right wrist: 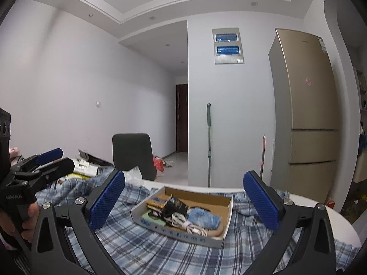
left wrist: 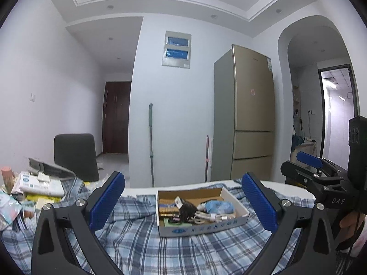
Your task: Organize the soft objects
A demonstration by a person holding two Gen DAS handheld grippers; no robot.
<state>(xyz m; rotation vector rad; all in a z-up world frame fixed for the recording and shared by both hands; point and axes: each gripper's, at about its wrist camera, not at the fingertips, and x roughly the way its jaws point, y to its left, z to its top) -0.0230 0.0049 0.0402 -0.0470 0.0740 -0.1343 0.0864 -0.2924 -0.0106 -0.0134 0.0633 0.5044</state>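
Note:
A blue plaid cloth (left wrist: 142, 247) lies spread and wrinkled over the table; it also shows in the right wrist view (right wrist: 160, 252). On it stands a shallow cardboard box (left wrist: 238, 223) holding a light blue soft cloth (left wrist: 219, 206), white cables and small packets; the box (right wrist: 213, 238) and blue cloth (right wrist: 203, 218) show in the right wrist view too. My left gripper (left wrist: 183, 204) is open and empty, above the plaid cloth just short of the box. My right gripper (right wrist: 183, 202) is open and empty, also short of the box.
A pile of papers and packets (left wrist: 39, 185) sits at the table's left end. A dark chair (left wrist: 76, 157) stands behind the table. A fridge (left wrist: 252, 114), a mop handle (left wrist: 151, 144) and a white wall stand beyond. The white table edge (right wrist: 344, 224) curves at the right.

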